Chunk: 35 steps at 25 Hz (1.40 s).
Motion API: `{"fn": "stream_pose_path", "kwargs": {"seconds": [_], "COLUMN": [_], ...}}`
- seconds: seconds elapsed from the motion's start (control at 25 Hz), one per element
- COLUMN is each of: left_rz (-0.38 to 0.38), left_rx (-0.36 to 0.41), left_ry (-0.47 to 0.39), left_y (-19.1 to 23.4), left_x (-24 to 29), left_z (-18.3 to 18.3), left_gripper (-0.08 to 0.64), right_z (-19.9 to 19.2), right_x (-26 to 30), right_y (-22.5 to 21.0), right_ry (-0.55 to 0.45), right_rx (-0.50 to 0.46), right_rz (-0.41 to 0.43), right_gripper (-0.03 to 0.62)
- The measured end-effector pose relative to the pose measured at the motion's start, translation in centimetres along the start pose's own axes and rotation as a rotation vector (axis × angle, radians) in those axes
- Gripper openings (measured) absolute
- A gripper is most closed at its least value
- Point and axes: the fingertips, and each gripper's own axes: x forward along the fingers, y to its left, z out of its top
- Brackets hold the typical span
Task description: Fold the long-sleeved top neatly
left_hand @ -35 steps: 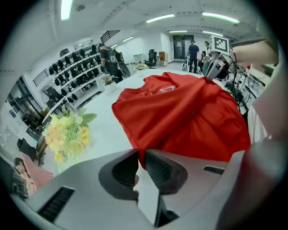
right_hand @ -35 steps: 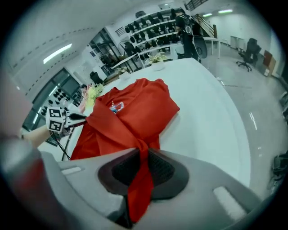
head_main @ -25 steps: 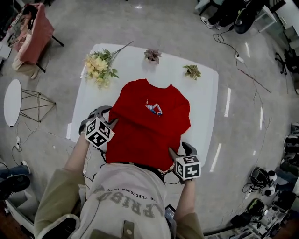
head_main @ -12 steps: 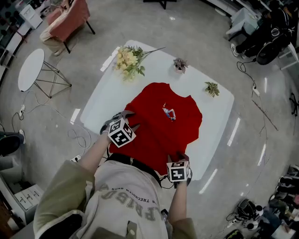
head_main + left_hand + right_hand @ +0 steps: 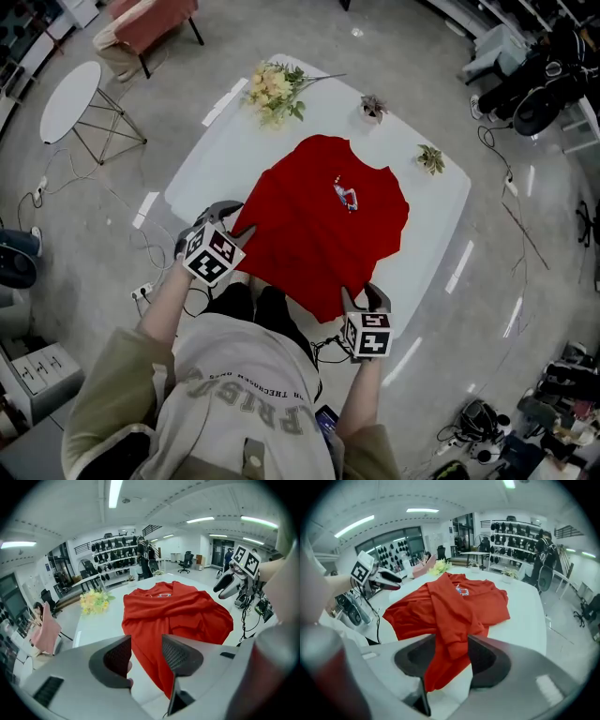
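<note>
Our left gripper (image 5: 146, 643) hangs released, jaws parted, with the edge of the red long-sleeved fabric top (image 5: 323, 225) showing in the gap and neither pad pressing it. Our right gripper (image 5: 451, 639), jaws just eased wider, straddles a fold at the garment's near hem without pinching it. The top lies on the white square table (image 5: 216, 155), collar away from us. A bunch of pale yellow flowers (image 5: 272, 86) rests at the far-left corner.

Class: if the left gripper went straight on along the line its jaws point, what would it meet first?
Most likely the near edge of the red long-sleeved top, lying on the white table just beyond the open jaws of the left gripper; depth is unclear.
</note>
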Motion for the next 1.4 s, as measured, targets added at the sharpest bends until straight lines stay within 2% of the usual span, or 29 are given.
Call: {"fn": "stream_pose_path", "kwargs": {"seconds": [0.2,0.48,0.52,0.56,0.6,0.8,0.96,1.12,1.2,1.24,1.36,1.4], "left_rz": [-0.018,-0.127,-0.138,-0.147,-0.155,-0.148,-0.117,-0.092,-0.068,-0.050,0.016,0.027], "left_rx": [-0.029,-0.052,-0.046,-0.041,-0.038,-0.051,-0.125,-0.168,-0.188,-0.203,-0.241,-0.245], "left_ry": [0.019,0.086,0.095,0.103,0.112,0.154,0.162,0.176,0.166,0.158,0.125,0.119], "left_y": [-1.4,-5.3,-5.8,-6.3,-6.9,-8.3,-8.3,-8.5,-8.5,-8.3,-7.3,-7.1], "left_x": [-2.6,-4.6,-4.5,-4.4,-4.1,-2.5,-1.0,0.4,0.5,0.4,-0.2,-0.3], "left_z": [-4.7,-13.6,-14.5,-15.2,-15.8,-17.1,-17.0,-17.0,-16.6,-16.4,-15.9,-15.8], "left_gripper": [0.199,0.199,0.199,0.199,0.199,0.209,0.209,0.209,0.206,0.202,0.100,0.062], "right_z": [-3.0,-9.9,-10.9,-12.0,-13.0,-15.7,-15.6,-15.6,-15.6,-15.6,-15.3,-15.3], "right_x": [-2.2,-2.0,-1.8,-1.5,-1.3,0.2,1.7,3.2,3.4,3.4,3.0,2.7], "right_y": [1.9,6.8,7.5,8.0,8.4,8.3,6.9,6.2,6.0,5.9,5.8,5.9], "right_ry": [-0.029,0.055,0.075,0.100,0.124,0.172,0.169,0.180,0.177,0.169,0.130,0.119], "right_rx": [0.103,0.165,0.173,0.178,0.181,0.198,0.228,0.250,0.264,0.267,0.260,0.256], "right_rz": [-0.019,-0.053,-0.049,-0.045,-0.045,-0.088,-0.121,-0.082,-0.048,-0.032,0.029,0.054], "right_gripper": [0.204,0.207,0.215,0.277,0.284,0.283,0.282,0.278,0.248,0.181,0.082,0.079]}}
